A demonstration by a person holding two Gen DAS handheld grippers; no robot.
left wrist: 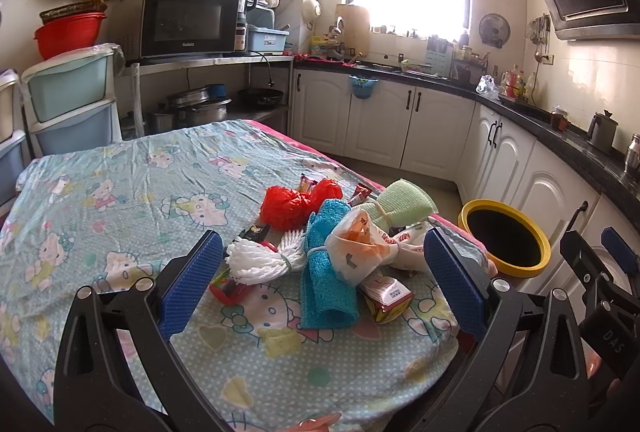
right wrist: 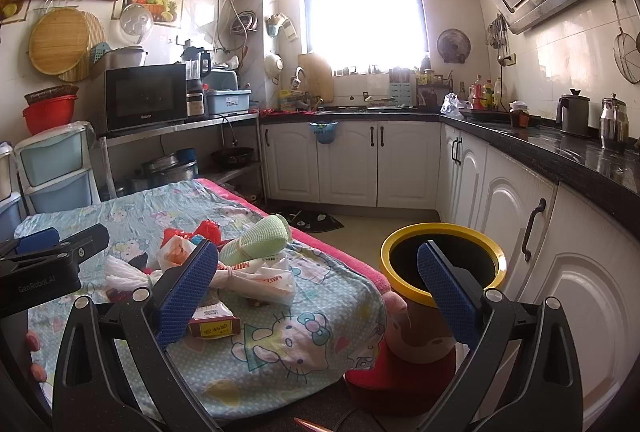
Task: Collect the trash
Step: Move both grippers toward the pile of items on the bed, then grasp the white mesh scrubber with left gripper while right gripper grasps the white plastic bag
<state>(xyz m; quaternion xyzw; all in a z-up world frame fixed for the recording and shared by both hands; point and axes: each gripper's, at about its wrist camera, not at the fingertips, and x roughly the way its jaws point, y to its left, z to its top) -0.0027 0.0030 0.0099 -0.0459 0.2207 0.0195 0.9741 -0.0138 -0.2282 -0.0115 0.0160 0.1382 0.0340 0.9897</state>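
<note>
2 tools (left wrist: pixel 320 272) (right wrist: pixel 316 292) spread wide, trash pile (left wrist: pixel 340 244) on cartoon-print tbl cloth (left wrist: pixel 120 192), yellow-rim bin (right wrist: pixel 442 260) beside, kitchen.

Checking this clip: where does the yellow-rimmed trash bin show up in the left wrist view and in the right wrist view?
Left wrist view: the yellow-rimmed trash bin sits right of centre, on the floor past the table's right edge, beyond the left gripper.
Right wrist view: lower centre-right, partly behind one finger of the right gripper.
Shared landmark: the rolled green cloth on the Hello Kitty tablecloth, left of the bin in both.
</note>
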